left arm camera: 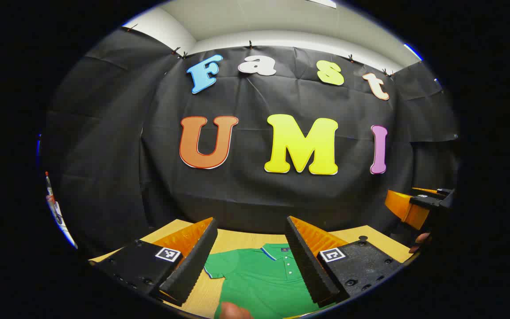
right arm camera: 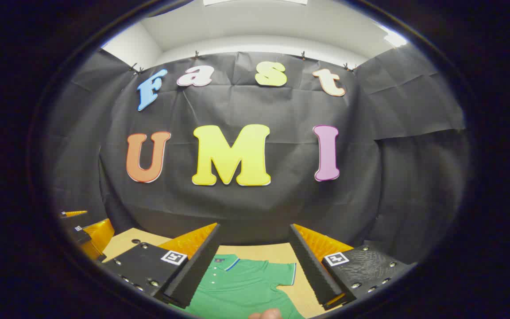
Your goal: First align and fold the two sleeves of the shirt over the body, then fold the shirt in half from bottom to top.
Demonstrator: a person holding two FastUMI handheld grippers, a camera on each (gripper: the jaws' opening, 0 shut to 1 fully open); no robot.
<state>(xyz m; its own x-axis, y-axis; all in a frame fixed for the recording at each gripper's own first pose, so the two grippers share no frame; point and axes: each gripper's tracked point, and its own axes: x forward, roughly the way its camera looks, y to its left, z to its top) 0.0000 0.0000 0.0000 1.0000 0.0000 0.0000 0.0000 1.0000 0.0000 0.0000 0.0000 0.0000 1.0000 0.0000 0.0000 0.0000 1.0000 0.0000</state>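
A green polo shirt (left arm camera: pixel 259 279) lies flat on the wooden table (left arm camera: pixel 237 241), collar toward the booth wall, with its short sleeve (left arm camera: pixel 213 268) spread out to the side. My left gripper (left arm camera: pixel 250 223) hovers open above the shirt's collar end, nothing between its fingers. In the right gripper view the same shirt (right arm camera: pixel 246 283) shows its collar (right arm camera: pixel 224 262) and other sleeve (right arm camera: pixel 283 271). My right gripper (right arm camera: pixel 254 230) is open above it, holding nothing. Each gripper appears at the edge of the other's view: the right one (left arm camera: pixel 419 204) and the left one (right arm camera: pixel 84 228).
The table's (right arm camera: pixel 126 241) far edge meets the black cloth wall. A person's fingertip (left arm camera: pixel 233 311) shows at the bottom over the shirt, and again in the right gripper view (right arm camera: pixel 266 313). Part of a hand (left arm camera: pixel 421 239) sits below the far gripper.
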